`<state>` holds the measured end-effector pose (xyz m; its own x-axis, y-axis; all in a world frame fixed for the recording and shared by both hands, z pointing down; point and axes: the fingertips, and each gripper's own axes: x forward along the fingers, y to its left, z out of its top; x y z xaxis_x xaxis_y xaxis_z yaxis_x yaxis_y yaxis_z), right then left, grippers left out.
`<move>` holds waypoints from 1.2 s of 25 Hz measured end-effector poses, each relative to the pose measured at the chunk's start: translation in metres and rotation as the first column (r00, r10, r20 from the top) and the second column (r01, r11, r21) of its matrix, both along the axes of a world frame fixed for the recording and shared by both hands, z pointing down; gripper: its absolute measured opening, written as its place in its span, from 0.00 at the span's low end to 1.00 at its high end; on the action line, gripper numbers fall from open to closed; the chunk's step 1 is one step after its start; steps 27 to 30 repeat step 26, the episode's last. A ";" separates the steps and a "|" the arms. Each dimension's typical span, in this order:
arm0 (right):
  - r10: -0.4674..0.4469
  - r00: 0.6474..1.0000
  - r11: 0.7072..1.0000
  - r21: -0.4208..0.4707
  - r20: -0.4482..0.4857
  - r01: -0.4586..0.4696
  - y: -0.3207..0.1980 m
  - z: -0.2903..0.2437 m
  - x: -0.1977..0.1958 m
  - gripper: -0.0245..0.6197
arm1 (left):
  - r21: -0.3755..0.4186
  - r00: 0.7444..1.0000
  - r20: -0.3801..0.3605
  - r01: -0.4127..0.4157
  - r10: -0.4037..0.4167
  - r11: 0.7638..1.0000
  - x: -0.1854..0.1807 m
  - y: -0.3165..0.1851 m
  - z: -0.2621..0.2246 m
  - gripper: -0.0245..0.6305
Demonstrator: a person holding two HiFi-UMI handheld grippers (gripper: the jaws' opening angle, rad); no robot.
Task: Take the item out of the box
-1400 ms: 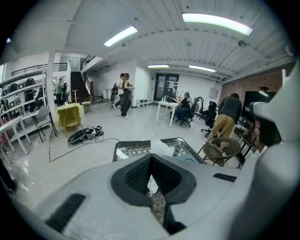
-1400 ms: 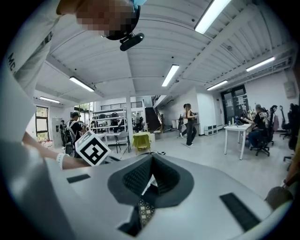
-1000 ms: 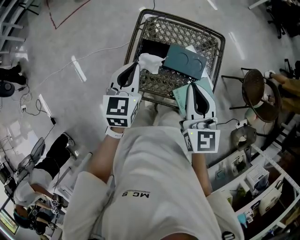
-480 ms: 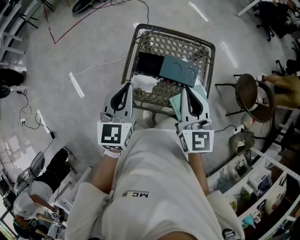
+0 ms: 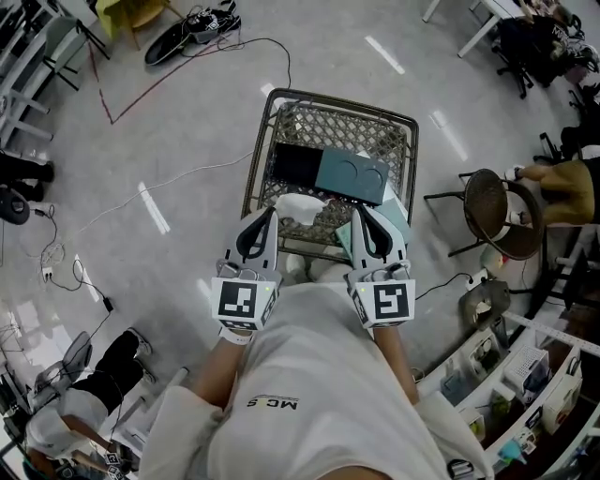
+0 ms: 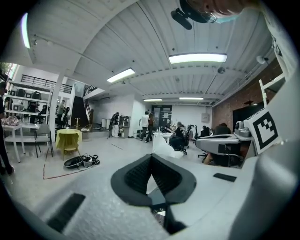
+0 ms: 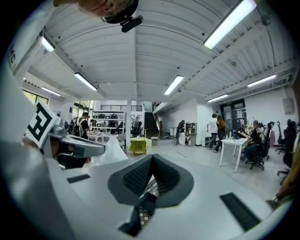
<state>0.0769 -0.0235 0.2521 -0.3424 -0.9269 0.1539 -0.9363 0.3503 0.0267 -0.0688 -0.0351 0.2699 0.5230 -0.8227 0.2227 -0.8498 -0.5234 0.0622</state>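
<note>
A wire basket (image 5: 267, 141) stands on the floor in front of me in the head view. A dark teal box (image 5: 352, 175), a black flat item (image 5: 295, 162), a crumpled white bag (image 5: 302, 207) and a pale green packet (image 5: 398, 214) lie in it. My left gripper (image 5: 270, 215) hovers at the basket's near rim, just left of the white bag, shut with nothing in it. My right gripper (image 5: 360, 214) is at the near rim beside the green packet, also shut and empty. In the gripper views the left gripper (image 6: 151, 157) and the right gripper (image 7: 151, 158) have their pads meeting at the tips.
A round brown chair (image 5: 495, 211) stands right of the basket. Shelves with boxes (image 5: 511, 375) run along the lower right. Cables (image 5: 141, 192) trail over the grey floor at left. A seated person (image 5: 75, 375) is at lower left, and shoes (image 5: 192, 28) lie at the top.
Both grippers have drawn closer together and stay at the basket's near rim. The head view has risen and takes in more floor. Both stay shut.
</note>
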 end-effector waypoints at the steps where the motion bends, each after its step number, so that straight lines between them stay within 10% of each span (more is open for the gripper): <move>1: 0.001 1.000 1.000 -0.002 -0.001 -0.001 0.000 0.000 0.000 0.06 | -0.004 1.000 0.000 -0.006 0.006 1.000 0.002 0.001 0.001 0.07; 30: 0.008 1.000 1.000 0.017 -0.025 -0.007 -0.002 -0.006 0.001 0.06 | 0.020 1.000 -0.015 0.004 -0.003 1.000 0.002 0.000 -0.002 0.07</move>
